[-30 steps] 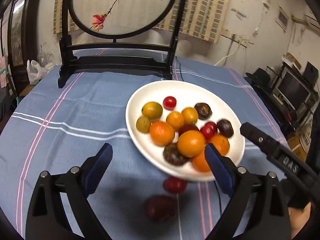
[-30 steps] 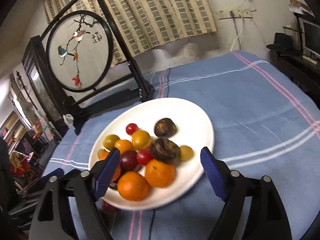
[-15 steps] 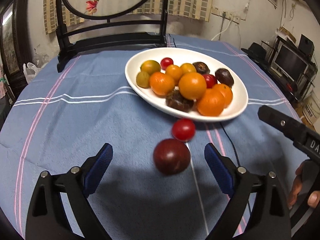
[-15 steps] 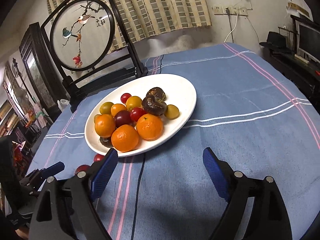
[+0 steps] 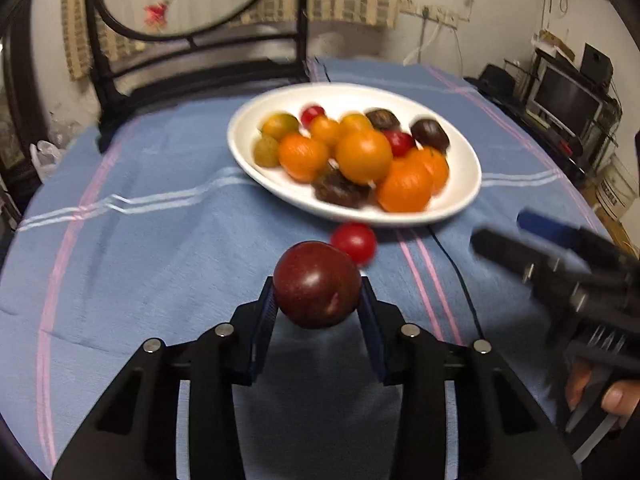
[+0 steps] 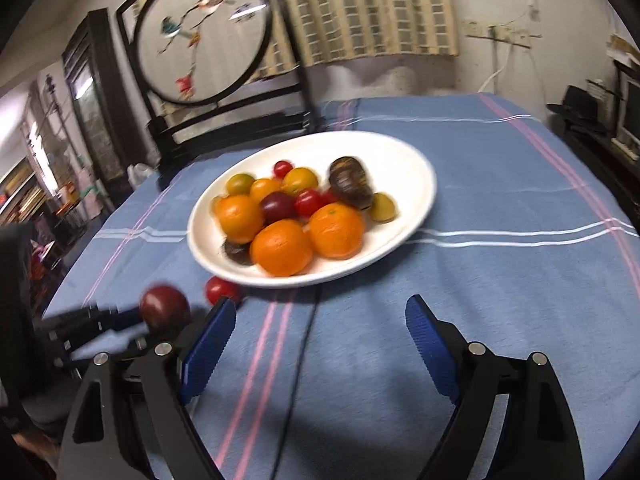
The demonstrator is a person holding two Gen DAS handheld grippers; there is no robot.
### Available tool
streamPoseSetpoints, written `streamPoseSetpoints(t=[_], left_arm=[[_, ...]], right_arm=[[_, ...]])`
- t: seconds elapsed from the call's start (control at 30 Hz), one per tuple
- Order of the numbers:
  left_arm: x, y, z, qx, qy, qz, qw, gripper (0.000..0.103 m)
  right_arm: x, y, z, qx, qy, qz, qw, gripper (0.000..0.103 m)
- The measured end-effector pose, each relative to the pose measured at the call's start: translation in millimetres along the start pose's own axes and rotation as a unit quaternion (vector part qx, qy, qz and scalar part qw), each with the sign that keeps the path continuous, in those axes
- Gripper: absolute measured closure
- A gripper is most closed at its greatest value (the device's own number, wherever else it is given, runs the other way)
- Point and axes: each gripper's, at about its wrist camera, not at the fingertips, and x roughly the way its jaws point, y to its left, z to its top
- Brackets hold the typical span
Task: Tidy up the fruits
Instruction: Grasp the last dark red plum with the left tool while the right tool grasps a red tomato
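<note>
The left gripper has its two blue-padded fingers pressed against either side of a round, glossy dark-red plum, so the fruit is firmly pinched. It sits in front of the oval white ceramic plate, short of the near rim. Whether it has cleared the cloth I cannot tell for sure, though a shadow beneath it suggests it has.

The right gripper hangs with its fingers spread wide and nothing between them, also on the near side of the plate.

The plate already carries a heap of oranges, small yellow and red tomatoes and some dark wrinkled fruits. One small shiny red cherry tomato lies loose on the cloth, just beside the plate's near rim and between the rim and the plum.

To my eye the step in hand is gathering the strays. The plum looks ready to be carried over the rim and set down gently in a bare patch of plate, since the pile could roll if bumped. The cherry tomato would come after.

The plate rests on a blue woven tablecloth with pink and white stripes. A thin black cable runs out from under the plate's near edge. Behind the plate stands a round embroidered screen in a black wooden frame, and beyond that a checked curtain hangs on a scuffed wall.
</note>
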Motion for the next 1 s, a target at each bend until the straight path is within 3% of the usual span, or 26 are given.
streamPoseSetpoints(t=[0.3, 0.37, 0.5, 0.6, 0.83, 0.93, 1.0], left_arm=[[-9, 51, 10, -0.076, -0.009, 0.034, 0.9965, 0.064], [-6, 57, 11, -0.089, -0.004, 0.035, 0.9955, 0.064], [-8, 59, 10, -0.092, -0.002, 0.033, 0.9952, 0.064], [-9, 61, 10, -0.096, -0.003, 0.029, 0.995, 0.064], [-6, 67, 10, -0.115, 0.005, 0.027, 0.993, 0.064], [-3, 69, 9, -0.119, 0.009, 0.028, 0.9925, 0.064], [-2, 68, 9, -0.115, 0.009, 0.029, 0.9929, 0.064]], right_arm=[[17, 48, -6, -0.064, 0.042, 0.003, 0.997, 0.018], [25, 57, -6, -0.078, 0.055, 0.0, 0.995, 0.031], [50, 74, 2, -0.086, 0.084, -0.008, 0.993, 0.035], [64, 83, 7, -0.085, 0.094, -0.025, 0.992, 0.044], [78, 86, 16, -0.047, 0.086, -0.064, 0.993, 0.06], [73, 86, 13, -0.062, 0.091, -0.043, 0.993, 0.073], [65, 80, 11, -0.06, 0.089, -0.042, 0.993, 0.072]])
